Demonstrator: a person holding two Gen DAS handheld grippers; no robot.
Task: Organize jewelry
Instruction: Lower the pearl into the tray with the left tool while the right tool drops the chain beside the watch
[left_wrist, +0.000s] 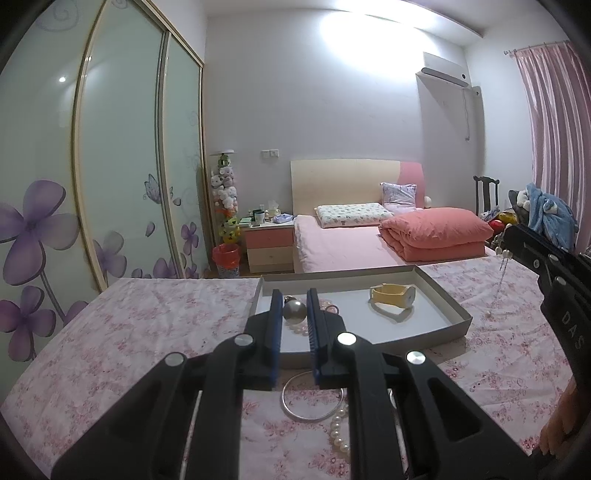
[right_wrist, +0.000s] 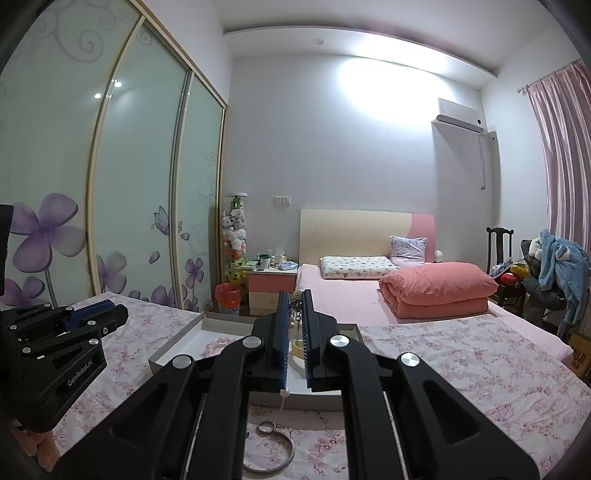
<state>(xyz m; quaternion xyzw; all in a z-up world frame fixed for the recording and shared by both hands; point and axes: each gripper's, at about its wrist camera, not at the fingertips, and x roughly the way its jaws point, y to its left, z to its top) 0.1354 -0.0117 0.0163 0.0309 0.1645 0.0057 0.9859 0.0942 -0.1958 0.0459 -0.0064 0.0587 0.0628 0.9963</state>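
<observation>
A shallow white tray (left_wrist: 447, 301) is seen lying on a floral-clothed counter (left_wrist: 129, 332), its far wall close to the counter's far edge, beyond which a pink bed (left_wrist: 343, 247) stands. In the left wrist view, the left gripper (left_wrist: 294, 314) is held over the tray's near-left corner with its blue-padded fingers (left_wrist: 276, 310) apart; a round silvery pendant (left_wrist: 294, 310) is seen in the gap between them, and whether it is touched cannot be told. Pale pink beads (left_wrist: 327, 304) lie just beside it in the tray, and a yellow watch (left_wrist: 393, 295) rests further right, well clear of the tray walls. On the cloth nearer than the tray's front wall, a silver bangle (left_wrist: 308, 400) and a pearl strand (left_wrist: 340, 430) are found close together. The right gripper (right_wrist: 294, 323) is raised above the tray's right part, its fingers drawn nearly together and clamped on a dangling chain necklace (right_wrist: 295, 314), whose lower end hangs free. In the right wrist view, a small ring (right_wrist: 266, 428) lies touching the bangle. Open cloth is left to the right of the tray and on the counter's left side.
</observation>
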